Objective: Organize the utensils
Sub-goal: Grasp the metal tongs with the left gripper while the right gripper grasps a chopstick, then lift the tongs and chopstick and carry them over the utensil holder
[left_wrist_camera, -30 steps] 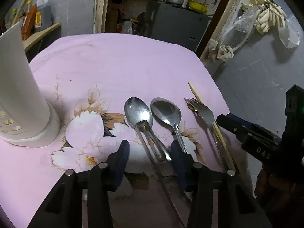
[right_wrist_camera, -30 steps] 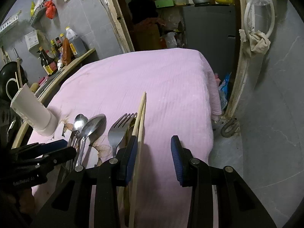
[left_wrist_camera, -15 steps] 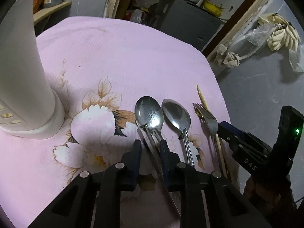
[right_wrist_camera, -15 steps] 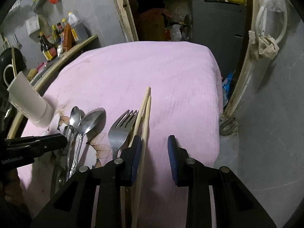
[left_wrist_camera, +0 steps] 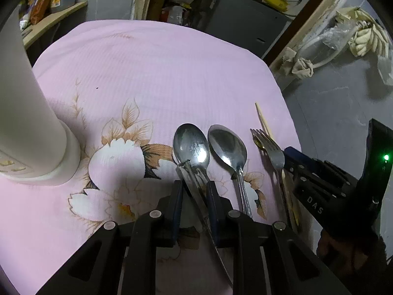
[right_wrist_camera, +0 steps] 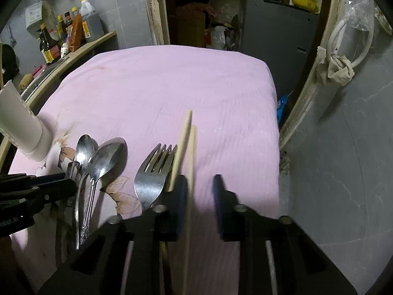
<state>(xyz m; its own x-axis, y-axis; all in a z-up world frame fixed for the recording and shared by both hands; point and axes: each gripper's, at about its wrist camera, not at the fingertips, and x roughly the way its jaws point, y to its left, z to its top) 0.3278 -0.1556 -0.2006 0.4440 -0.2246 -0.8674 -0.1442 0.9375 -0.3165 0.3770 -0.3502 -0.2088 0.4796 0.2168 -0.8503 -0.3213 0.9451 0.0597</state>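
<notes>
My left gripper (left_wrist_camera: pixel 194 191) has narrowed onto the knife (left_wrist_camera: pixel 189 180) and the spoon (left_wrist_camera: pixel 191 145) handle beneath it, pinching both low so they lift together. The white holder (left_wrist_camera: pixel 27 123) stands at ten o'clock, likely their destination. My right gripper (right_wrist_camera: pixel 199 189) has just been closing. Its blurred jaws show a gap, with one of the chopsticks (right_wrist_camera: pixel 183 135) inside at the left pad and the fork (right_wrist_camera: pixel 152 174) just outside at ten o'clock.

free: far pink cloth (left_wrist_camera: pixel 159 61) | blocked: white holder (left_wrist_camera: pixel 27 113) left; utensil row (left_wrist_camera: pixel 228 152) probably crowds near edge
</notes>
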